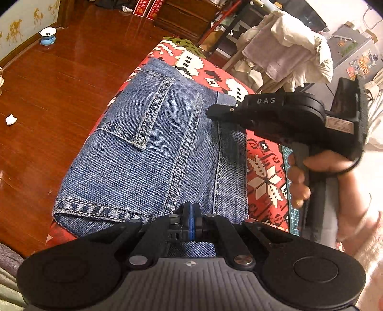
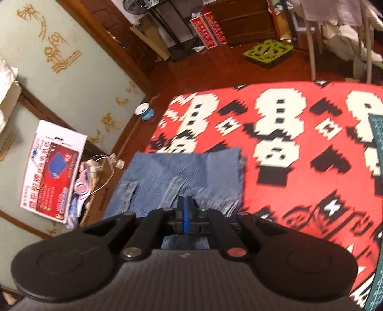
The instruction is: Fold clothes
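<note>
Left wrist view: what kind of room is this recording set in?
Most likely a lived-in home room. Folded jeans lie on a red patterned cloth over a polished wooden floor, with laundry draped on a rack and a wooden cabinet behind.

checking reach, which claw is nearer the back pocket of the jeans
Right. The right claw hovers just past the back pocket, across the centre seam. The left claw sits at the jeans' near edge.

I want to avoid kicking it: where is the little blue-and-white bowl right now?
The bowl sits on the wooden floor by the pale green wall, upper left in the left wrist view, left of and beyond the jeans on the red patterned cloth.
</note>
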Tool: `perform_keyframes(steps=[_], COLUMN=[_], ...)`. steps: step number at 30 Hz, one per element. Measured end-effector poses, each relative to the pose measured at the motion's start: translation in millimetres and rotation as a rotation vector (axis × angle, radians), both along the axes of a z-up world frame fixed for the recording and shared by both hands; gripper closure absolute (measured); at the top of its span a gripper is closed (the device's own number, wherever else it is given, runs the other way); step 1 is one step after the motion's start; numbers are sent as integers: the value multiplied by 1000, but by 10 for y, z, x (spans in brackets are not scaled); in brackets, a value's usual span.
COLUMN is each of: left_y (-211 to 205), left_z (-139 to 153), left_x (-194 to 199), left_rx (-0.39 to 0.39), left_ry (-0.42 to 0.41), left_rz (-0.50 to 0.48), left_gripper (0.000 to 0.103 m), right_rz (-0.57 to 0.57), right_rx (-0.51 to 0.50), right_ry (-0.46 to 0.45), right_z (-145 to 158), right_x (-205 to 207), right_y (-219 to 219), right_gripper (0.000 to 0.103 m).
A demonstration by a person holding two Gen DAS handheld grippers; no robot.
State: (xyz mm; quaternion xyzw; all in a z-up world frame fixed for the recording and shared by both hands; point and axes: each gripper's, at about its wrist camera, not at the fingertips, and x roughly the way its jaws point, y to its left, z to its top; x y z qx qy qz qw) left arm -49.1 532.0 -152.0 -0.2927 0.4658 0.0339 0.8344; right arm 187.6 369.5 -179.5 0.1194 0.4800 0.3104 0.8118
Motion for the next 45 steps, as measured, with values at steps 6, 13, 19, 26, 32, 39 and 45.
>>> perform_keyframes(steps=[6, 13, 19, 26, 32, 39, 45], left_y=[1, 146, 375, 437, 413, 322, 242], left_z=[60, 195, 111, -92, -70, 32, 237], left_x=[-23, -82, -13, -33, -129, -225, -400], left_rx=[1, -94, -126, -130, -88, -41, -3], left_ry=[-10, -112, -114, -80, -64, -52, -67], left_rz=[12, 106, 205, 225, 218, 215, 202], left_gripper=[102, 102, 102, 101, 100, 102, 102], right_rz=[1, 106, 188, 133, 79, 20, 4], right_rx=[-15, 42, 39, 14, 26, -29, 17], right_ry=[-35, -48, 2, 25, 4, -98, -154], right_z=[73, 269, 188, -26, -64, -21, 366], right_x=[4, -138, -193, -63, 78, 74, -86], right_y=[68, 206, 414, 443, 447, 565, 339], right_gripper=[102, 101, 99, 103, 103, 103, 94])
